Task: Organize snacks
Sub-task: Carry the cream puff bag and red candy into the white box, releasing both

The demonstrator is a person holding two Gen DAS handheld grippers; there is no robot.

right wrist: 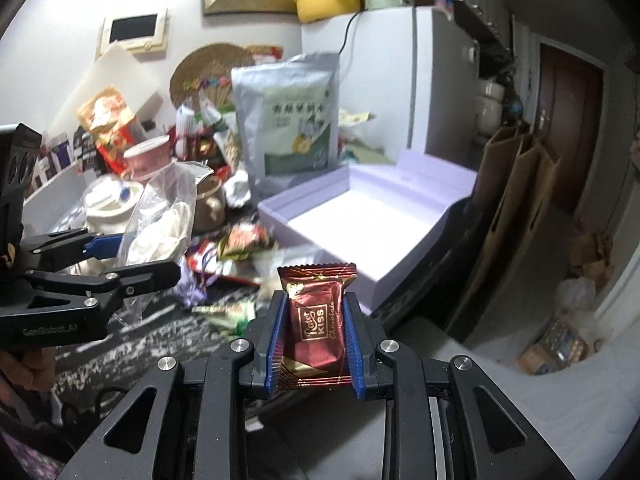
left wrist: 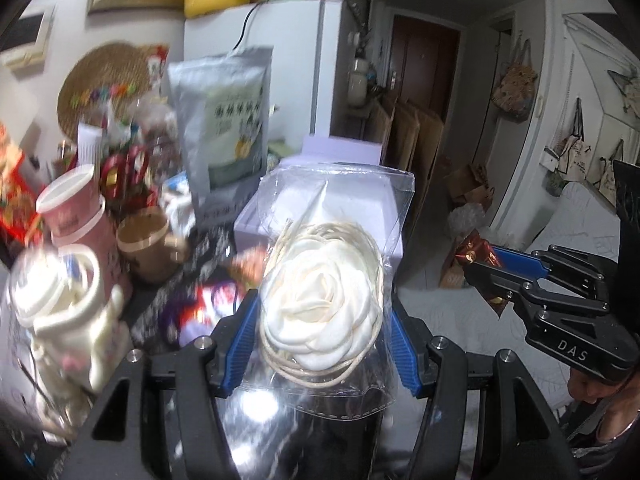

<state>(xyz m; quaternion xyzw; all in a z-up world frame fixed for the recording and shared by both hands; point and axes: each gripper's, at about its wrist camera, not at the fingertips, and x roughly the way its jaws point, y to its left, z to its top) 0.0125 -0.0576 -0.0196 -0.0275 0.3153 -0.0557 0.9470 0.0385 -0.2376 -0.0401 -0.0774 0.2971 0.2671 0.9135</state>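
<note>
The box at frame centre lies open and bare inside; a tall pouch and scattered wrappers crowd its left.

Snack-strewn table with lilac box

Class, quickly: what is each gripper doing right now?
Left gripper: closed on a clear bag with a white flower.
Right gripper: shut on a red chocolate packet.

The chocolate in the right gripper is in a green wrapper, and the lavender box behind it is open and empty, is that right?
Not quite: the chocolate clamped in the right gripper has a dark red wrapper, not green, as the right wrist view shows. The rest holds: the lavender box behind it is open and empty.
</note>
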